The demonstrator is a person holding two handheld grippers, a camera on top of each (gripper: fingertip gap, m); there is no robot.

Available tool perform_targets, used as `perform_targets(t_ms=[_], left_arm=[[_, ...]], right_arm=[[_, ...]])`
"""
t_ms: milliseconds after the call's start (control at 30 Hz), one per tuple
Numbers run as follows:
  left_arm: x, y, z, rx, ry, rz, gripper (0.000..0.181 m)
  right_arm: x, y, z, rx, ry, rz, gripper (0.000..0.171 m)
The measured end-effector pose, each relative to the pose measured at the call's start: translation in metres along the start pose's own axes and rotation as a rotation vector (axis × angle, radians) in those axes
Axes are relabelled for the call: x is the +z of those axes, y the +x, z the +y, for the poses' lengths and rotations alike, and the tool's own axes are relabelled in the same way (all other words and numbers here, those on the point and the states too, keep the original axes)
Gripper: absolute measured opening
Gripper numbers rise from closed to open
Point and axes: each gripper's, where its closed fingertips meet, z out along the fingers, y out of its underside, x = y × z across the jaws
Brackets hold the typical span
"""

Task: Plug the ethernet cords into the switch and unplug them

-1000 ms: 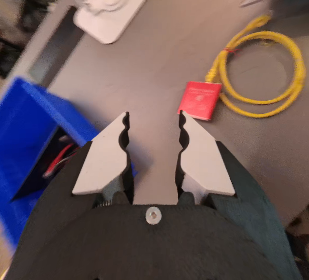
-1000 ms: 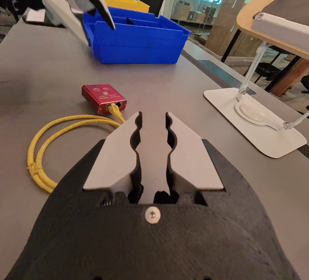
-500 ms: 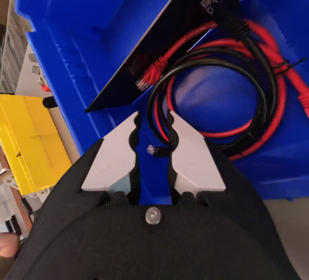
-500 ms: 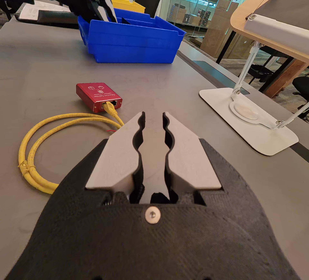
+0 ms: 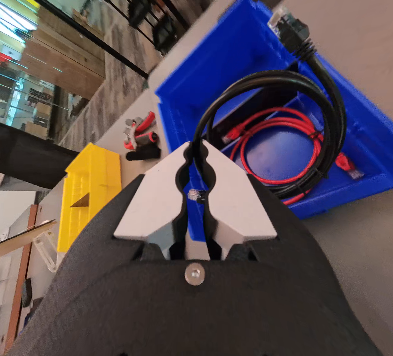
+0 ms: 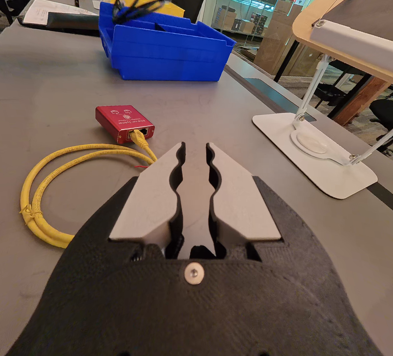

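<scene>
Coiled black cord, 1 end between left tongs.

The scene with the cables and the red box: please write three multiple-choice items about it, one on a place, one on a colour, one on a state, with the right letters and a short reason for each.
1. Where does the red cable lie?
A. in the blue bin
B. in the yellow bin
C. on the white stand base

2. What colour is the cable plugged into the red switch?
A. black
B. yellow
C. red

3. What is the state of the left gripper?
A. open, holding nothing
B. shut on the black cable
C. shut on the red cable

Answers:
1 A, its coil rests on the bin's floor.
2 B, the yellow cable has its plug in a port of the switch.
3 B, the black cable passes between its closed fingertips, coil hanging above the bin.
</scene>
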Motion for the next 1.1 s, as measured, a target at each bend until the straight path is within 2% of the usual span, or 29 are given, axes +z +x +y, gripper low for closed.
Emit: perform_targets(t_ms=[100,167,233,333,433,533,600,667,700,733,767,833,933,1100], left_arm=[[-0.04,-0.02,-0.032,-0.085,0.144,-0.035,0.002],[-0.069,-0.026,-0.058,-0.141,0.25,-0.041,0.002],[-0.097,-0.021,-0.088,-0.208,0.376,-0.014,0.002],[-0.126,0.006,-0.131,-0.322,0.543,0.087,0.002],[-0.135,0.044,-0.164,-0.363,0.638,0.14,0.002],[-0.135,0.088,-0.195,-0.409,0.715,0.211,0.002],[-0.133,0.116,-0.214,-0.462,0.761,0.28,0.002],[-0.127,0.14,-0.227,-0.506,0.779,0.34,0.002],[-0.123,0.15,-0.231,-0.506,0.775,0.362,0.002],[-0.121,0.156,-0.235,-0.523,0.783,0.379,0.002],[-0.119,0.161,-0.237,-0.541,0.789,0.408,0.002],[-0.114,0.173,-0.236,-0.537,0.771,0.506,0.01],[-0.114,0.172,-0.223,-0.536,0.757,0.568,0.028],[-0.153,0.186,-0.215,-0.373,0.834,0.701,0.038]], right_arm=[[-0.005,0.002,-0.015,-0.006,0.048,0.014,0.021],[-0.007,-0.005,-0.04,0.022,0.117,-0.024,0.033],[-0.008,-0.016,-0.07,0.059,0.182,-0.086,0.038],[-0.01,-0.039,-0.132,0.12,0.319,-0.205,0.048],[-0.009,-0.057,-0.188,0.141,0.425,-0.262,0.06],[0.0,-0.064,-0.224,0.154,0.472,-0.252,0.079],[0.012,-0.057,-0.231,0.184,0.445,-0.208,0.083],[0.019,-0.05,-0.232,0.183,0.43,-0.183,0.069],[0.018,-0.049,-0.234,0.167,0.447,-0.19,0.051],[0.015,-0.049,-0.235,0.146,0.456,-0.203,0.018],[0.013,-0.046,-0.233,0.125,0.449,-0.193,0.01],[0.011,-0.038,-0.225,0.042,0.395,-0.141,0.002],[0.012,-0.029,-0.197,-0.149,0.244,-0.078,0.001],[0.002,-0.039,-0.156,-0.327,0.125,-0.221,0.002]])
